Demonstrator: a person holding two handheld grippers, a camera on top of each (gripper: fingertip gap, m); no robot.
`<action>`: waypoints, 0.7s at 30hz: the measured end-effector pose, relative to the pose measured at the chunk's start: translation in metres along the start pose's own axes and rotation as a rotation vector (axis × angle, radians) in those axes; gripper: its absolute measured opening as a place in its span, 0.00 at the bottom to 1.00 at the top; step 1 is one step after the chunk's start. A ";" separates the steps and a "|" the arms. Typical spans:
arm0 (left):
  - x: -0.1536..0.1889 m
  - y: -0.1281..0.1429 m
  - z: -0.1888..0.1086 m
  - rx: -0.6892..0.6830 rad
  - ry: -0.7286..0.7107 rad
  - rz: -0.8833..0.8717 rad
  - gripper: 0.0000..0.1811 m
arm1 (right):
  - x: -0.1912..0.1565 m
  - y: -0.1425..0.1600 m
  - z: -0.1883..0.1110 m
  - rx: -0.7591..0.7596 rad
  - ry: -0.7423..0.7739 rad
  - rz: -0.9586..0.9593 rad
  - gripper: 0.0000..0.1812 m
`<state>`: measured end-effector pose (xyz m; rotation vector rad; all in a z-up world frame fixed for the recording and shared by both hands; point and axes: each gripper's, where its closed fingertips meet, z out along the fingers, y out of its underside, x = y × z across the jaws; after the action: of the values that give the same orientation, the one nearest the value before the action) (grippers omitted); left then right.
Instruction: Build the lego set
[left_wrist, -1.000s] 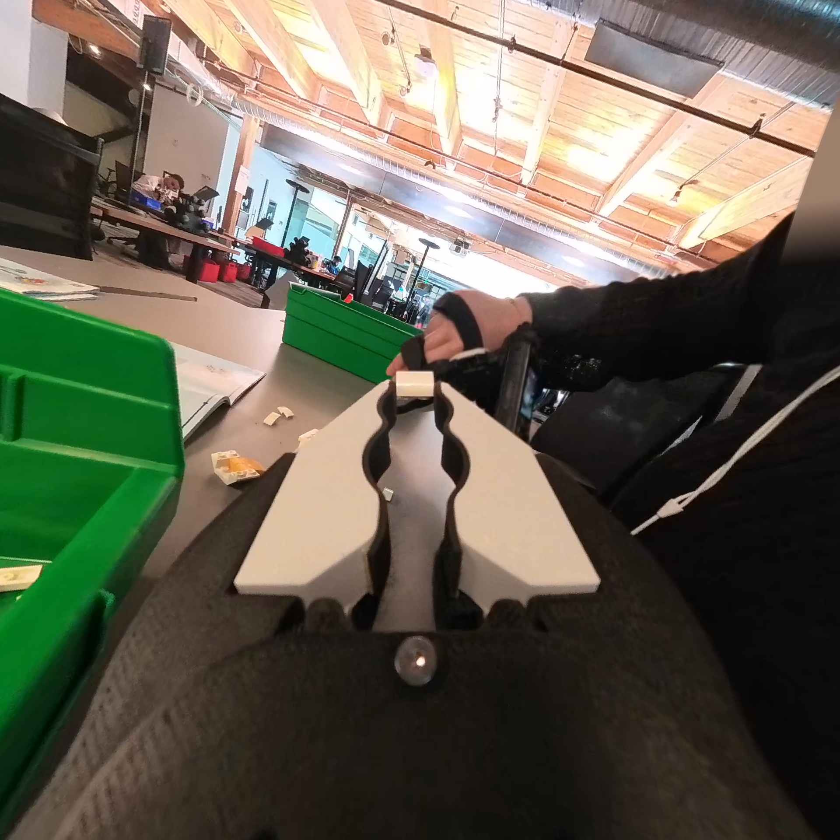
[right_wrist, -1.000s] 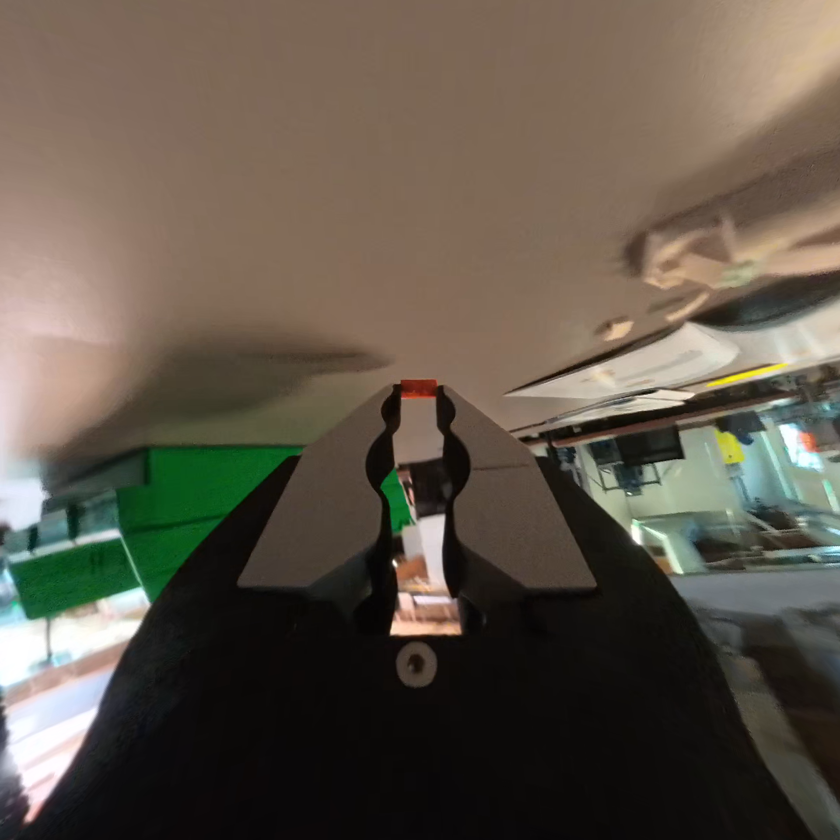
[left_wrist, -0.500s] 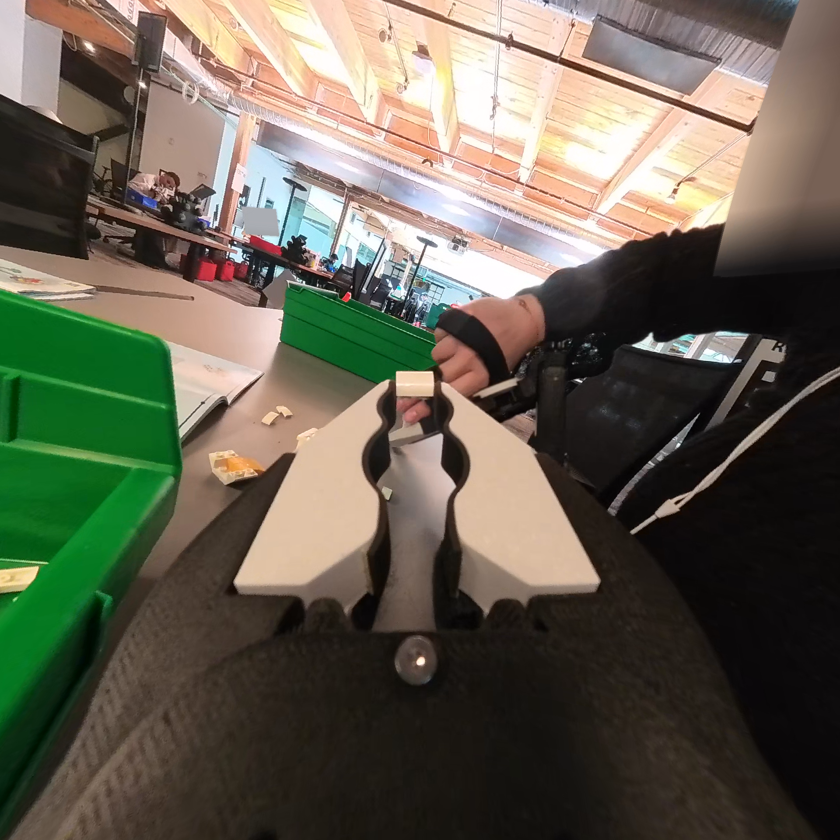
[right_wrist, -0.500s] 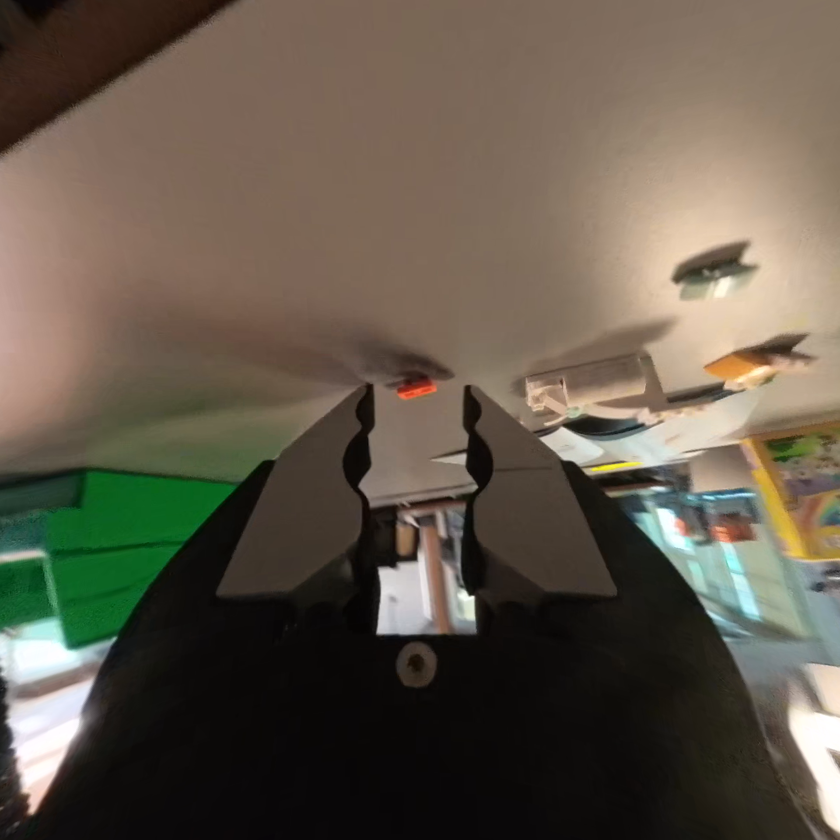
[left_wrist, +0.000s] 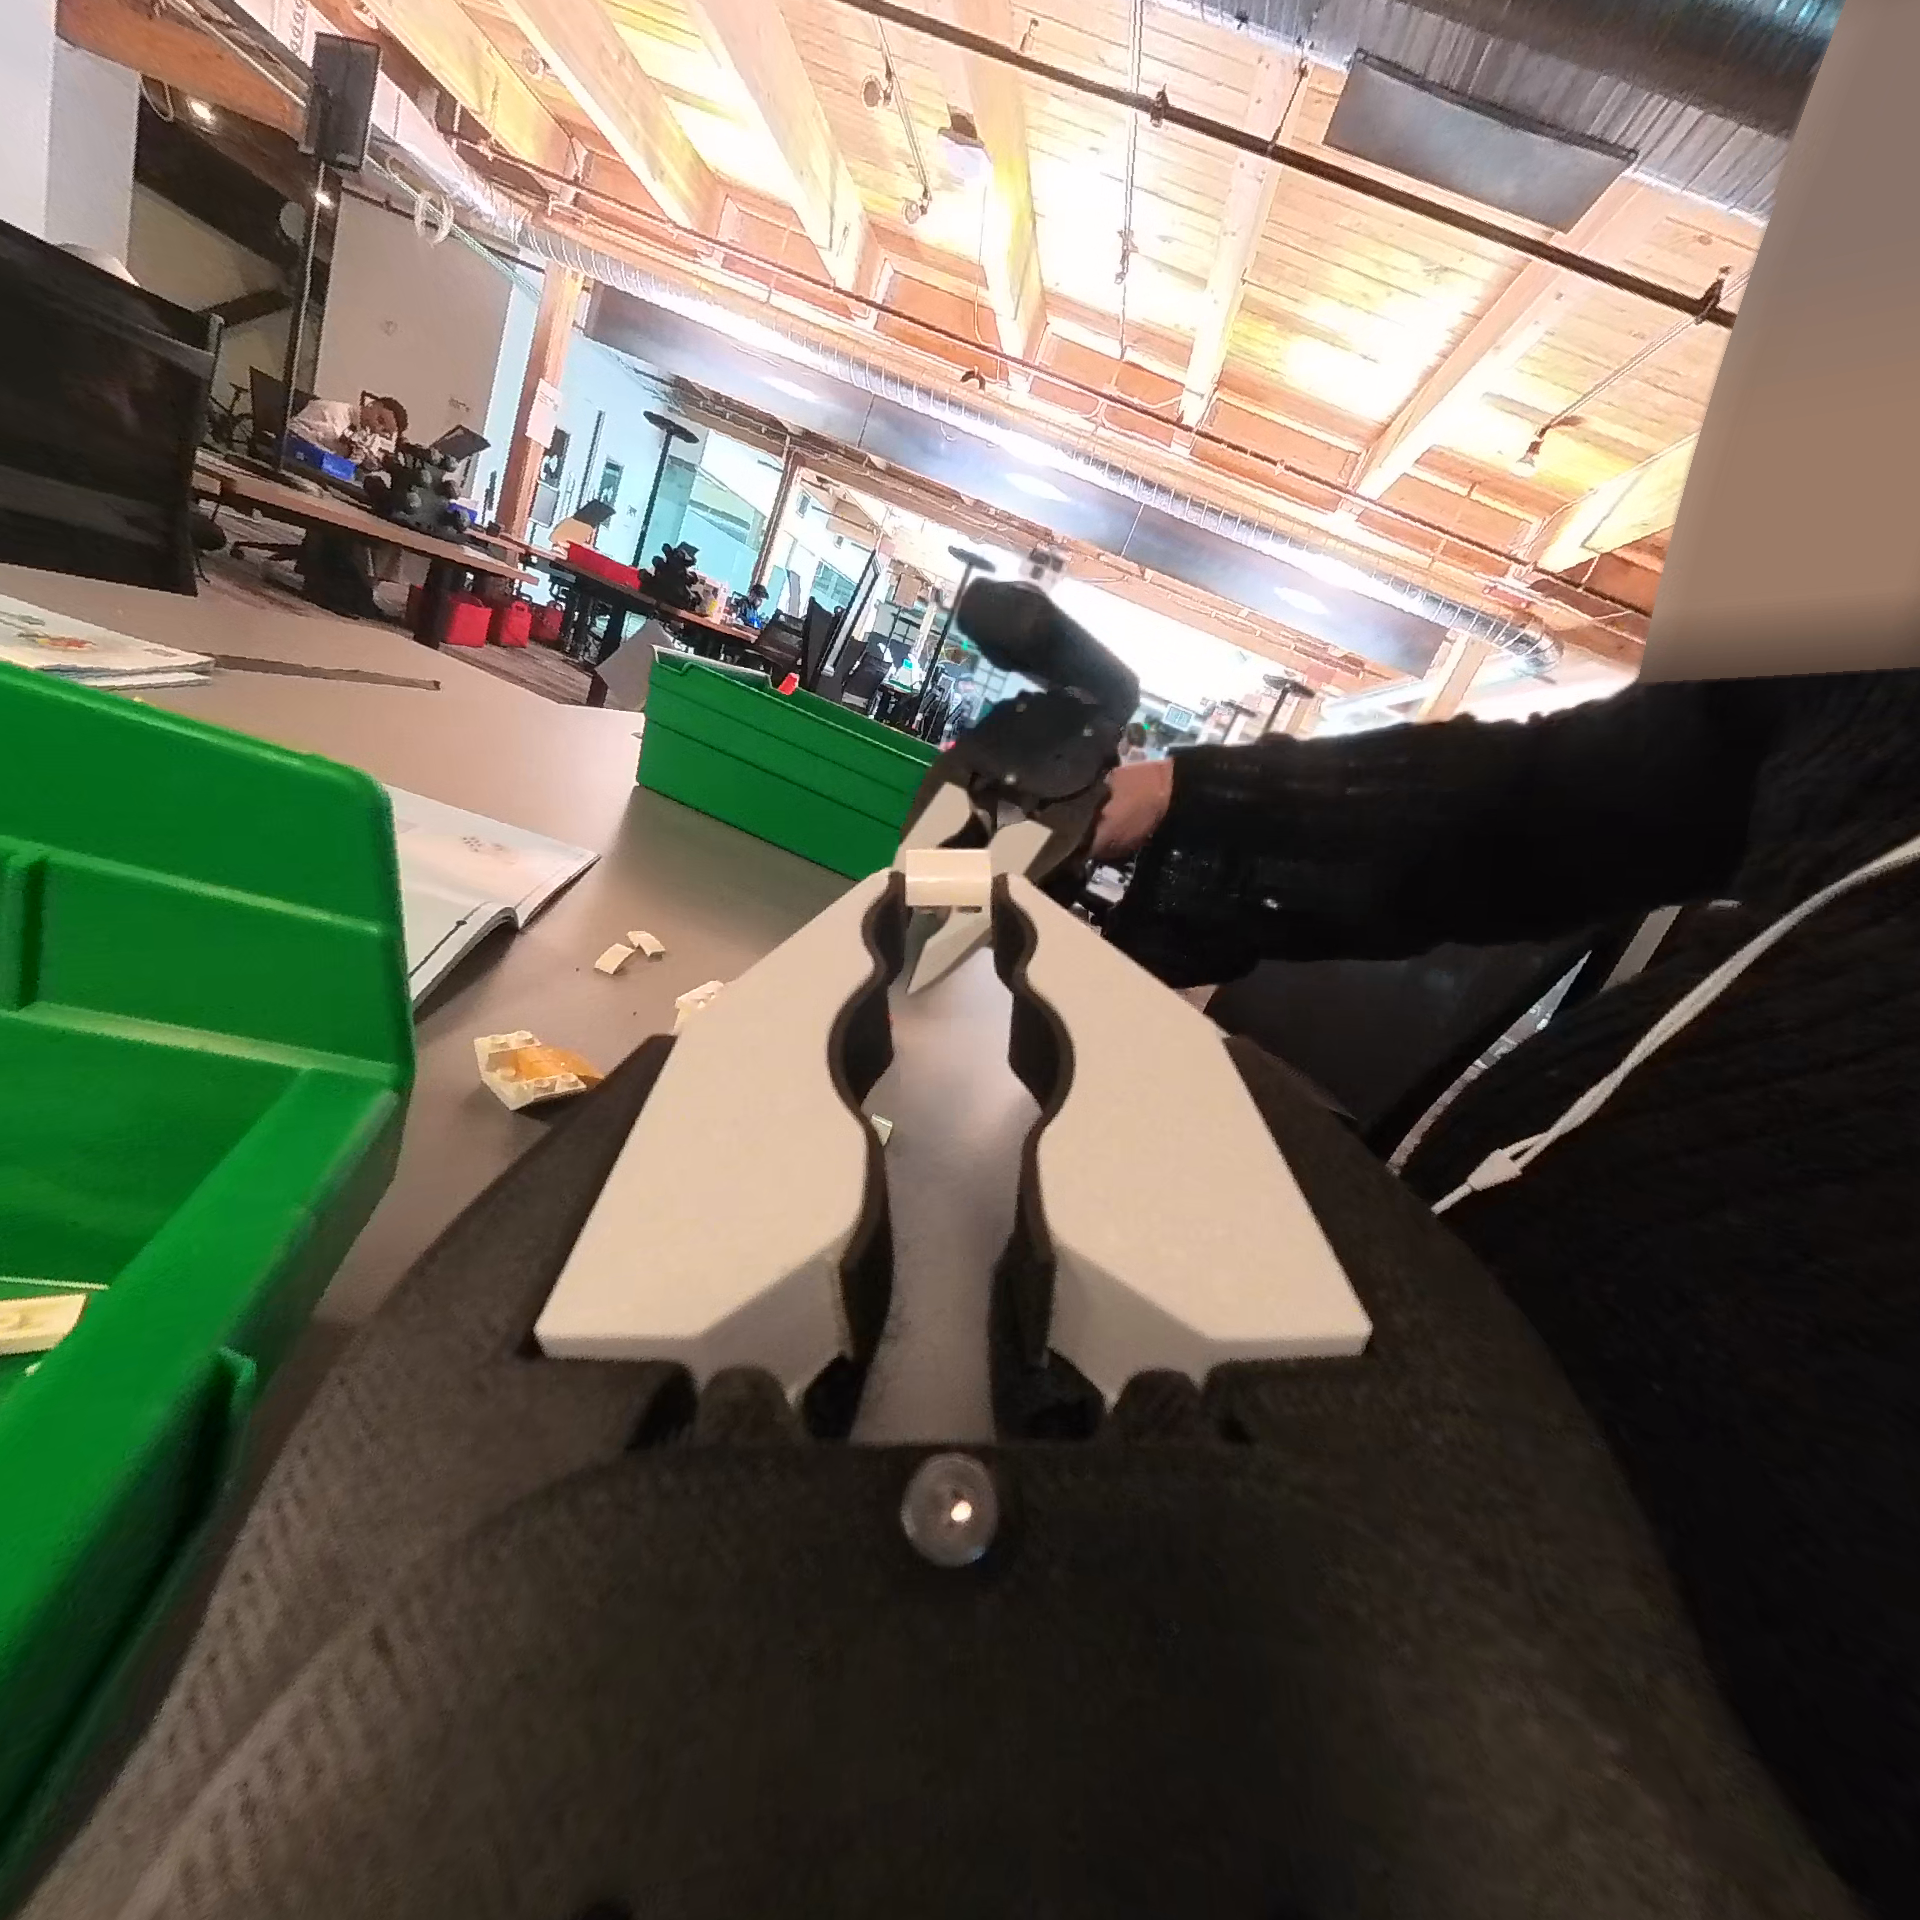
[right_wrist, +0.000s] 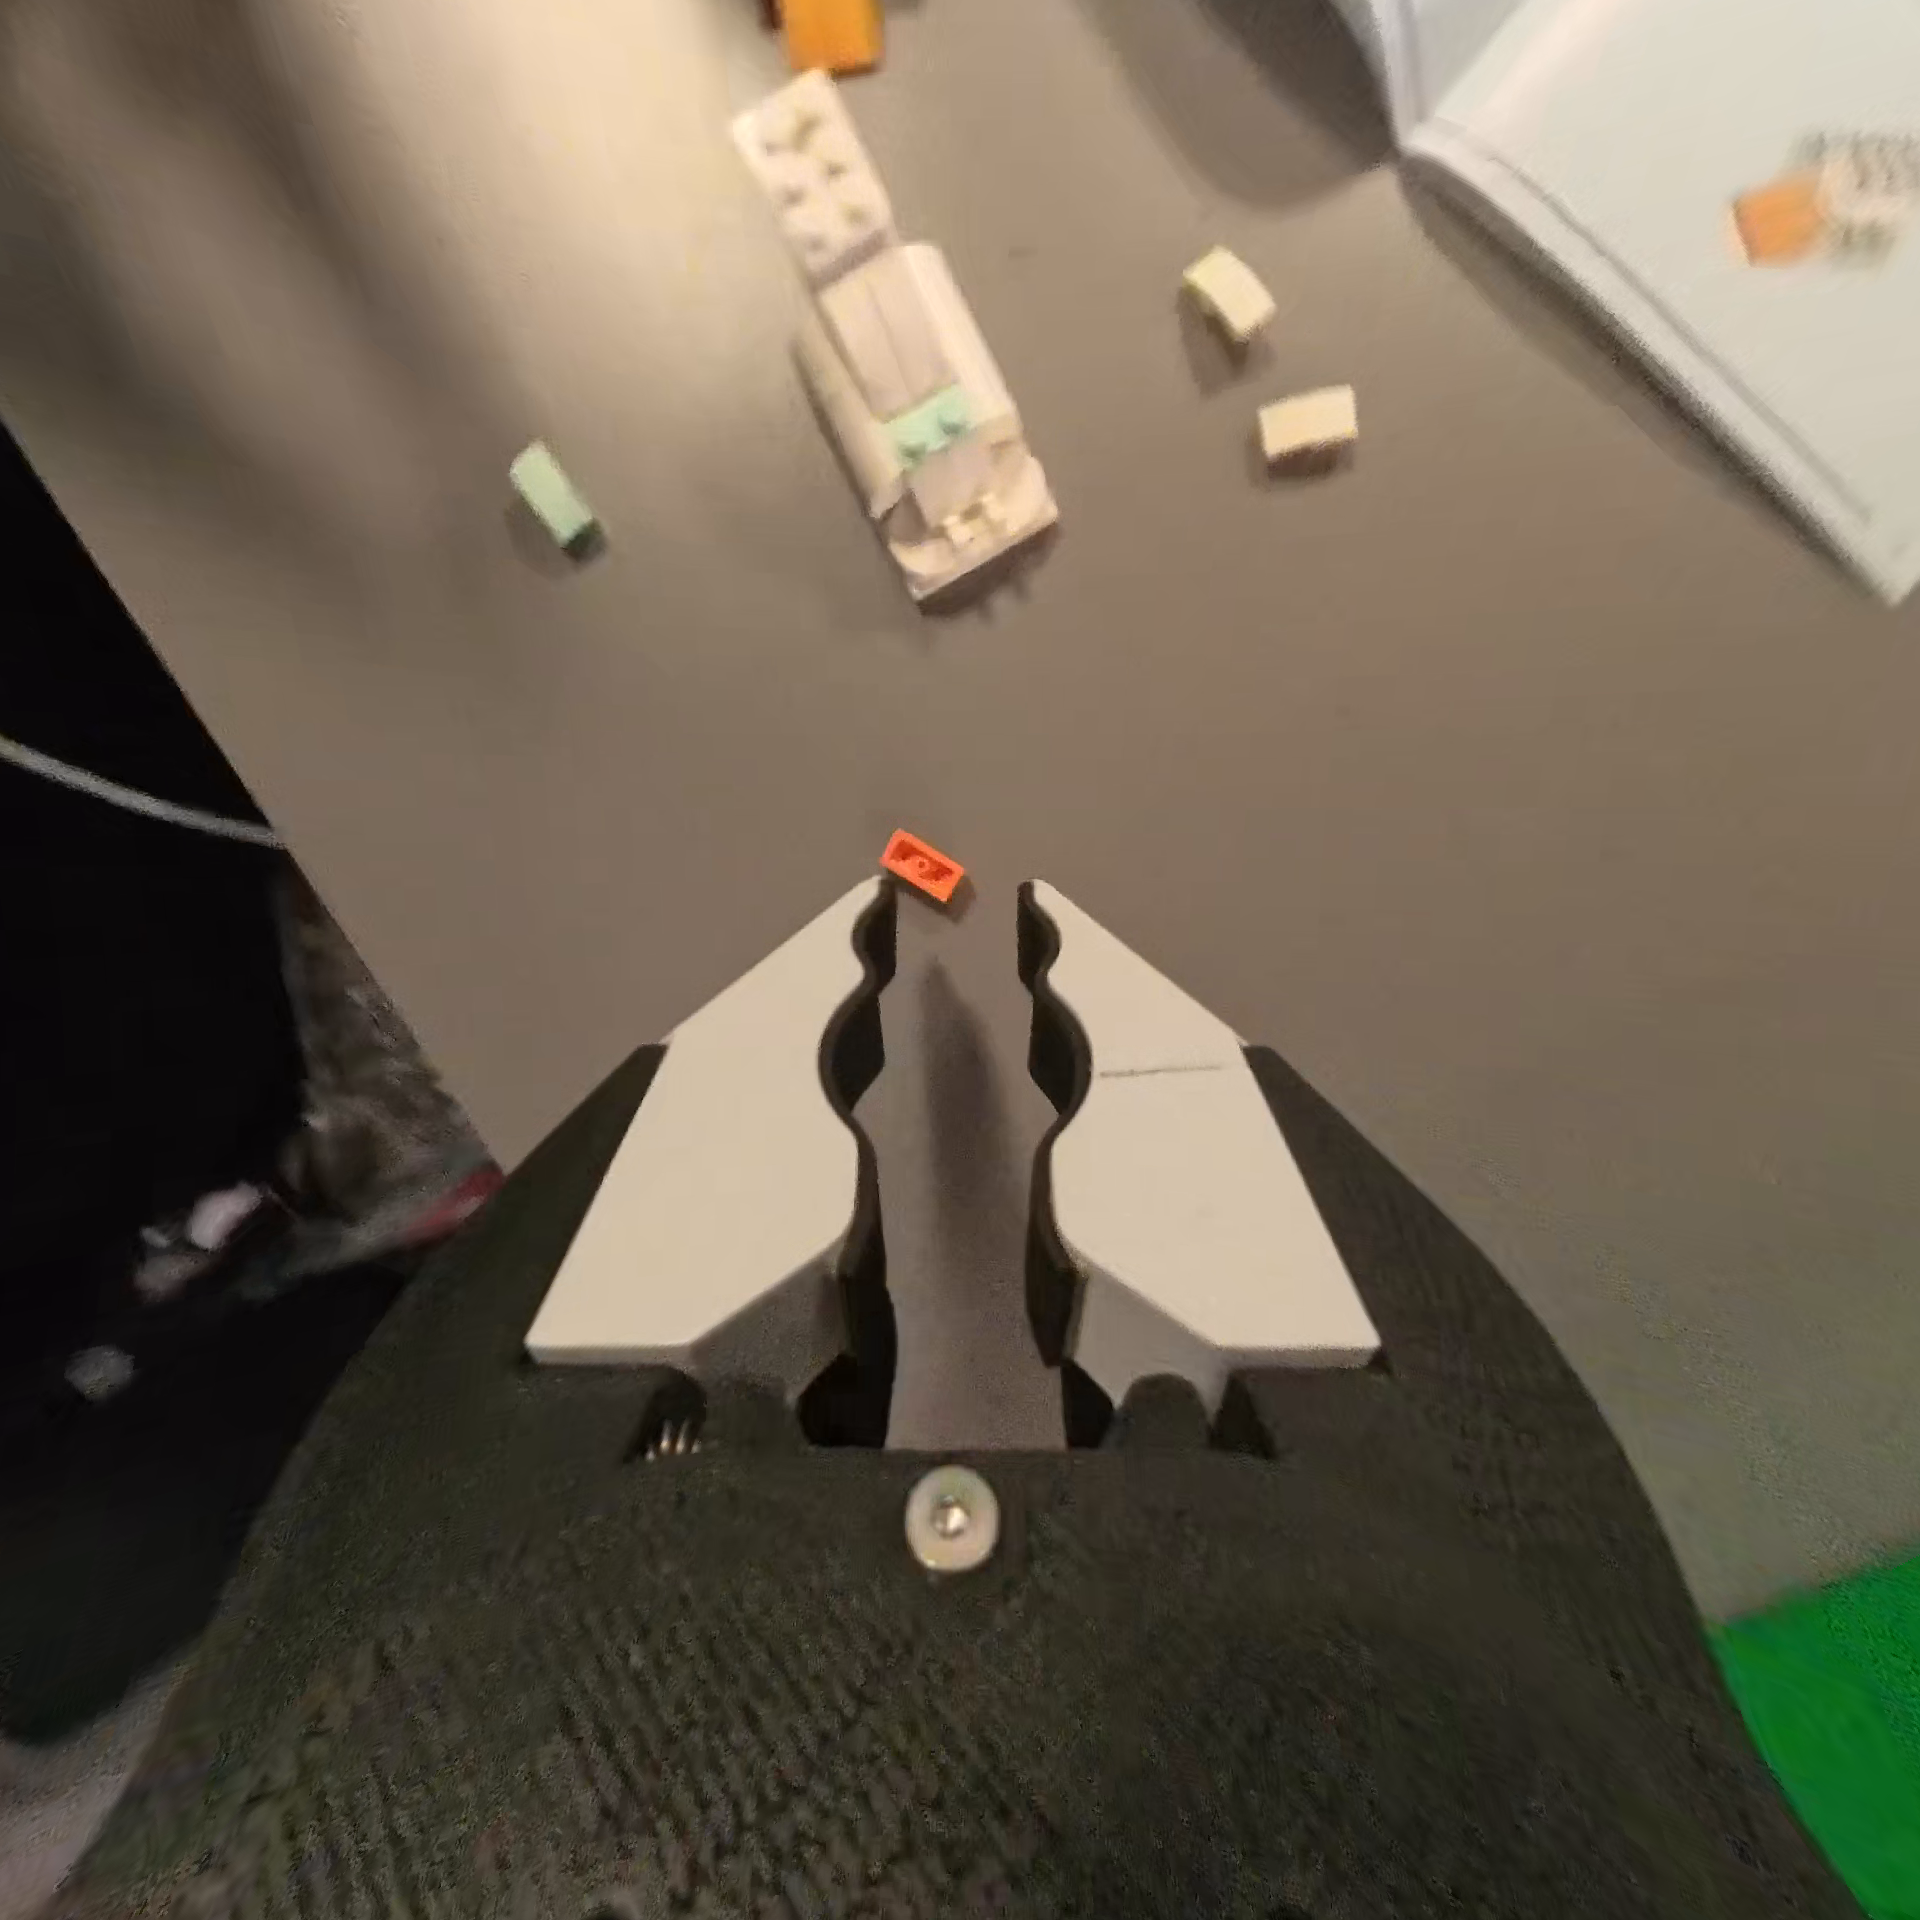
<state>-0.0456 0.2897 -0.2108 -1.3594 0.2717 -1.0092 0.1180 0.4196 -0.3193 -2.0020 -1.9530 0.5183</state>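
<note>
Fingers of the left gripper (left_wrist: 943, 881) pinch a white brick (left_wrist: 943, 879); right gripper (right_wrist: 956, 885) gapes, angled down over a red plate (right_wrist: 924, 861).

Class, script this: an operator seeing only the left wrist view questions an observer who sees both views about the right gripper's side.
Operator: My left gripper grips a white brick. Is the right gripper holding anything?
Observer: No, it is open; a small red brick lies on the table just beyond its fingertips.
Operator: Where is the build?
Observer: A white partial build lies farther ahead.
Operator: Loose mint parts?
Observer: One mint brick, left of the build.
</note>
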 end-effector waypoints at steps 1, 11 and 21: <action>0.000 0.000 0.000 0.000 -0.001 -0.001 0.08 | 0.000 0.000 0.001 0.013 -0.005 0.084 0.13; -0.002 0.000 0.000 -0.001 -0.006 -0.008 0.08 | -0.012 0.004 0.012 0.194 0.206 0.361 0.15; -0.002 0.001 0.000 -0.004 -0.005 -0.017 0.08 | -0.006 0.002 0.014 0.258 0.274 0.310 0.10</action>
<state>-0.0464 0.2915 -0.2121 -1.3694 0.2589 -1.0201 0.1134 0.4133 -0.3321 -2.0876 -1.3528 0.5051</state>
